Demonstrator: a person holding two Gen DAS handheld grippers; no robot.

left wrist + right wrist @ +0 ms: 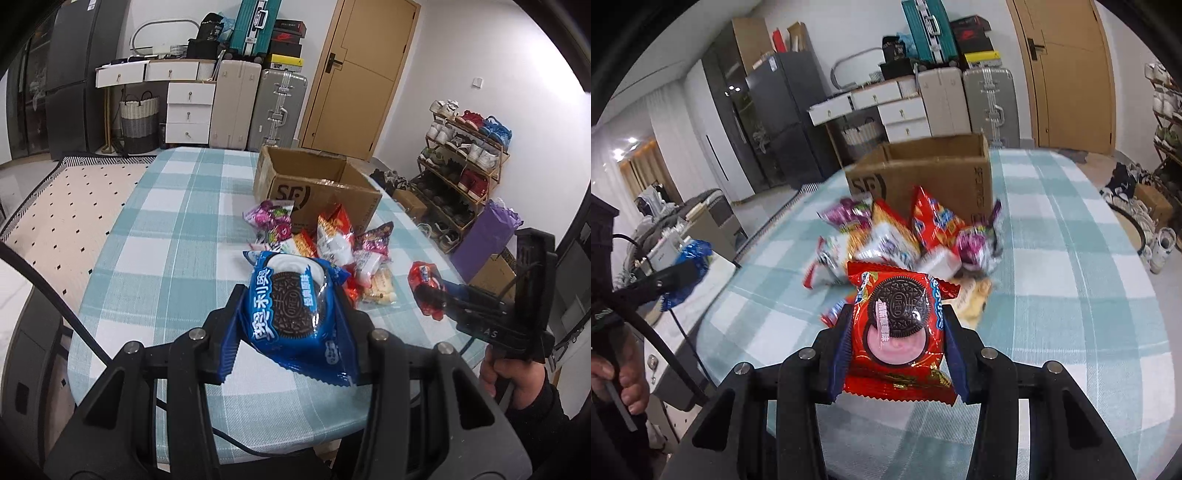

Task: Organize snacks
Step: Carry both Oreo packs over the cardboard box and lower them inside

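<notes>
Blue Oreo pack [295,314] was sitting right in your left hand-held gripper [291,314], clamped across its middle, pads biting the wrapper sides. Same deal on the other side: right hand-held gripper [895,332] was clenched on the red Oreo pack [899,328]. Both packs were held up off the desk [177,206], not resting on it afaict.

Imo the step in hand was carrying both to the cardboard box [317,184], which stood open-topped at the far end of the desk, behind the snack pile [325,240]. Tips:

- wrappers are slippery foil w/ air inside, so you'd want to keep the squeeze steady, not harder. Crushed cookies = bad
- go up and over the pile, not thru it
- let go only once a pack was past the box rim, otherwise it'd probably slide down the outside wall

Room-wise: the pile was touching or just about touching the box's front wall, so no gap there. Lots of bare desk to the left of the pile, a fair strip on the right too. Your two tools were near each other, right one just beside the pile's right edge in the left view, so drop one pack at a time to avoid clashing over the opening. Box looked near the desk's far edge, so don't shove it.
</notes>
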